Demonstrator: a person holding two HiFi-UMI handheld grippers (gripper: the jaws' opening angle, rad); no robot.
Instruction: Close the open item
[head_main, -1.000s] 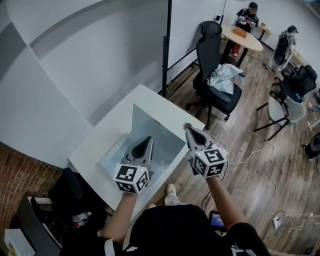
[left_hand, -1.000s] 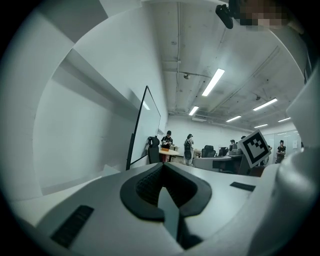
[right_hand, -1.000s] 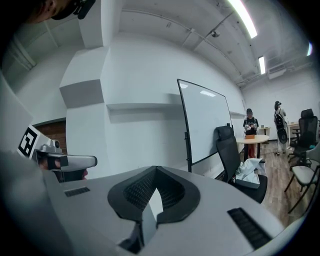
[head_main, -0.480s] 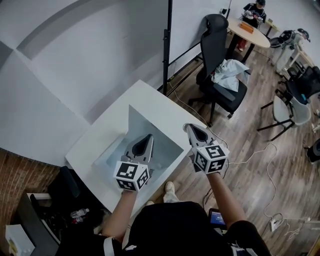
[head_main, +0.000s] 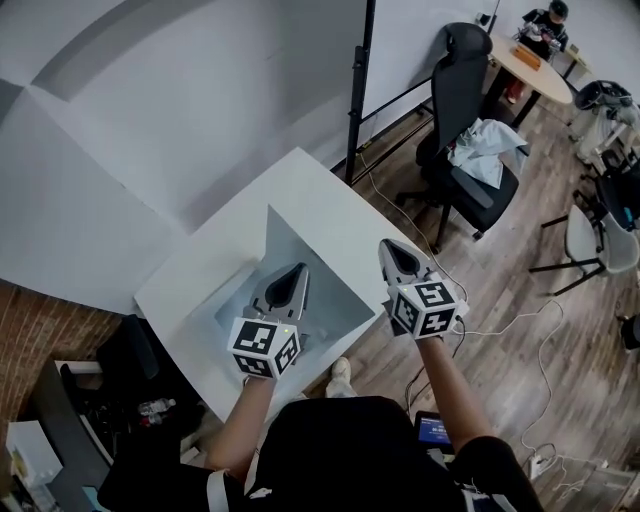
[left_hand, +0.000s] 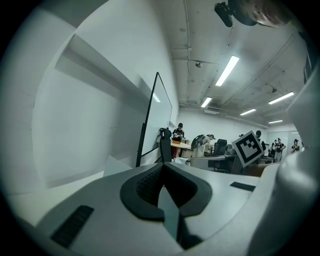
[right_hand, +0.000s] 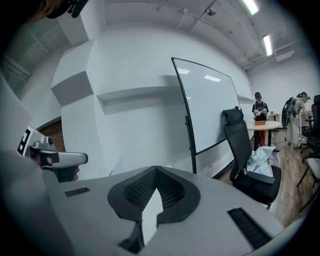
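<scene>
An open white box (head_main: 335, 300) sits on a small white table (head_main: 190, 295), one flap (head_main: 290, 232) standing up at its far side and its grey inside showing. My left gripper (head_main: 297, 272) hovers over the box's near left part, jaws together and empty. My right gripper (head_main: 386, 247) hangs past the table's right edge, beside the box, also shut with nothing in it. In the left gripper view the jaws (left_hand: 162, 167) meet, with the flap's corner (left_hand: 116, 166) behind them. The right gripper view shows its jaws (right_hand: 156, 171) touching at the tips.
A black pole of a whiteboard stand (head_main: 360, 90) rises just behind the table. An office chair with cloth on it (head_main: 470, 135) stands to the right on the wood floor, where cables (head_main: 520, 320) trail. Dark bags and clutter (head_main: 130, 375) lie left of the table. People sit far off.
The head view has drifted a little, so the room has slid rightward in the frame. Both grippers hold nearly the same places over the table, still shut.
</scene>
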